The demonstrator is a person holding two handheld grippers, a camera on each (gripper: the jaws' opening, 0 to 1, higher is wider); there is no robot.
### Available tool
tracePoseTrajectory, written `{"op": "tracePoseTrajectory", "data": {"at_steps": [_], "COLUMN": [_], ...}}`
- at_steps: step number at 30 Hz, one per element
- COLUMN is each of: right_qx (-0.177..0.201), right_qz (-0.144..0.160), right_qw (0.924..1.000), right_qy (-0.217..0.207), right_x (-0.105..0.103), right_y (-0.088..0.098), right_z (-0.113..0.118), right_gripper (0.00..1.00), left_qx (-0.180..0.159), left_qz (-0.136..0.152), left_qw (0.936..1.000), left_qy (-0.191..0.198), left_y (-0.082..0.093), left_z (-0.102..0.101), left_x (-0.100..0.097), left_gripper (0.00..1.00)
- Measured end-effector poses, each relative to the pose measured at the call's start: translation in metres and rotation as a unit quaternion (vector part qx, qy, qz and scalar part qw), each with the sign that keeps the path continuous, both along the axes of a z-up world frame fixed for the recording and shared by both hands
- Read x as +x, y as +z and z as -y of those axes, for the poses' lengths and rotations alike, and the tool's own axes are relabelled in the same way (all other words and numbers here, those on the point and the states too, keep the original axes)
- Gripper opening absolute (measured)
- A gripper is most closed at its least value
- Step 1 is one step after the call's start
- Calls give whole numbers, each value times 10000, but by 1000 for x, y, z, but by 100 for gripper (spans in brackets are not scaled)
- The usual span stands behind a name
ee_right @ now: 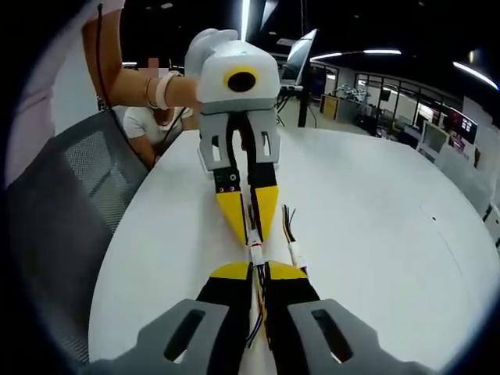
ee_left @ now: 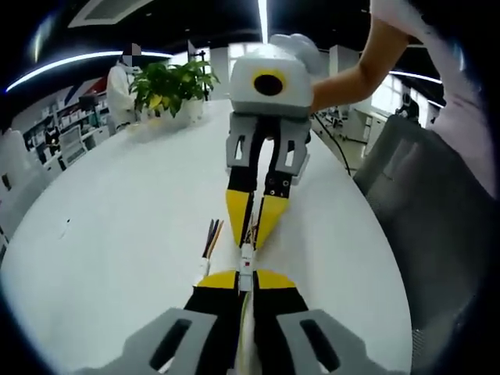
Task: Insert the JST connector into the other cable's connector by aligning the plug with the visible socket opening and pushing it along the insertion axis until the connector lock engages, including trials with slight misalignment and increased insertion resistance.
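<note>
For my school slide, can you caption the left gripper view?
Two grippers meet nose to nose over a white table, pinching small white connectors.

Brightness: both views are well lit; the white tabletop (ee_left: 117,234) reads bright and even.
Light source: long ceiling strip lights (ee_left: 262,19) overhead, with more strips (ee_right: 367,52) against a dark ceiling.
Glare: the strips blow out to pure white; a window (ee_left: 387,94) at far right is overexposed.
Shadows: soft and faint on the tabletop.
Distortion: strong fisheye bending; the tabletop edge curves.
Focus: the centre is sharp; the far potted plant (ee_left: 172,86) and the background are softer.
</note>
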State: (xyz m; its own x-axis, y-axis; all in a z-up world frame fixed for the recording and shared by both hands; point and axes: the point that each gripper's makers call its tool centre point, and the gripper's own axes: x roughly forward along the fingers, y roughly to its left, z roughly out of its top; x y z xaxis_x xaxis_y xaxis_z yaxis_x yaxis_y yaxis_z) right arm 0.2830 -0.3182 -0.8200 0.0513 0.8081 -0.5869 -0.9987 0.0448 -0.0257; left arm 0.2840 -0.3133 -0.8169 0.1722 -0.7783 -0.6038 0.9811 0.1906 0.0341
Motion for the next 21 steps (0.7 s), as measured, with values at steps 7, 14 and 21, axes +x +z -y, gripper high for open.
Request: {"op": "tracePoseTrajectory", "data": {"at_steps": [7, 14, 21], "right_qx": [-69, -185, -266], "right_qz": [-22, -50, -105], "right_qw": [10000, 9998, 9996], "right_qy": [26, 61, 83], "right_x": [0, -2, -4], "right_y": [-4, -8, -13], "right_z": [0, 0, 0], "right_gripper": [2, 2, 1], "left_qx": [97, 171, 260], "left_qz": [-16, -23, 18], "left_qw": [9999, 9998, 9995], "left_qy": [-44, -99, -178], "left_y": [-3, -4, -6], "left_z": [-1, 0, 1], "left_x": [0, -2, -4], "left_gripper": [0, 0, 0]}}
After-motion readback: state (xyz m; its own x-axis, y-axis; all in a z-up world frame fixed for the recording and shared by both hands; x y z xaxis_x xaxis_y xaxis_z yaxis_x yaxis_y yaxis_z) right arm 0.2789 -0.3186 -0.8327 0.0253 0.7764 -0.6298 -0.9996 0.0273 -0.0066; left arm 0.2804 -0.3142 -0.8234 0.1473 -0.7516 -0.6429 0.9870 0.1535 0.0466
